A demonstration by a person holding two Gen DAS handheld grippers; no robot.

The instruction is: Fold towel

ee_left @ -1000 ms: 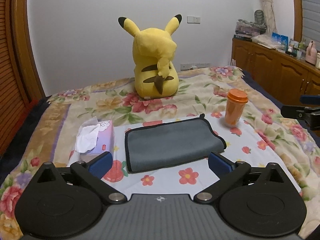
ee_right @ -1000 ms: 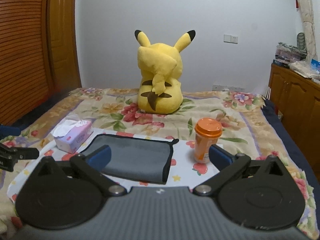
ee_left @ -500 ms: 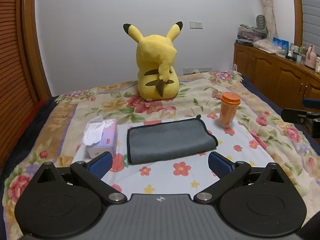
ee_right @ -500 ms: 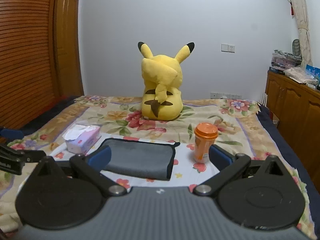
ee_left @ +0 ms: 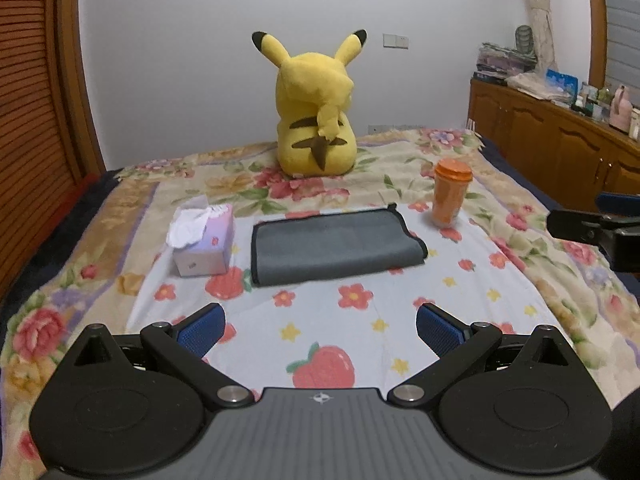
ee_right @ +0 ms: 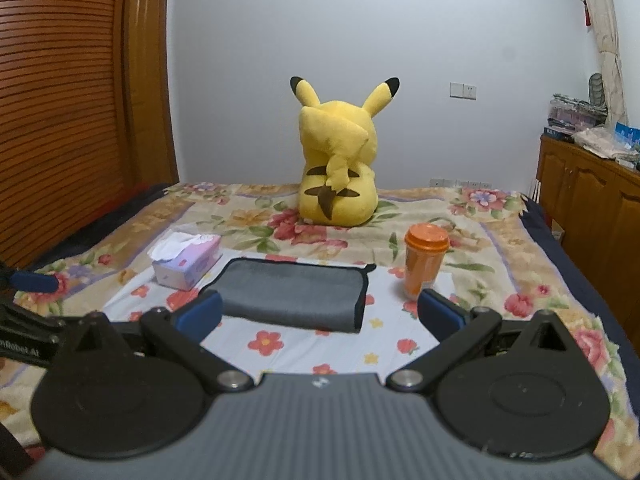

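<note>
A grey towel with a black border (ee_left: 334, 246) lies folded into a flat rectangle on the pale flowered sheet in the middle of the bed; it also shows in the right wrist view (ee_right: 292, 294). My left gripper (ee_left: 320, 330) is open and empty, held back from the towel's near edge. My right gripper (ee_right: 318, 314) is open and empty, above the sheet in front of the towel. Each gripper shows at the other view's edge: the right gripper (ee_left: 592, 226) and the left gripper (ee_right: 28, 296).
A tissue box (ee_left: 202, 240) stands left of the towel and an orange cup (ee_left: 450, 194) right of it. A yellow plush toy (ee_left: 316, 114) sits behind. A wooden cabinet (ee_left: 560, 140) runs along the right, slatted doors (ee_right: 60, 100) on the left.
Both grippers have pulled back and up from the towel, which now looks farther away. Both stay open. The towel has not moved.
</note>
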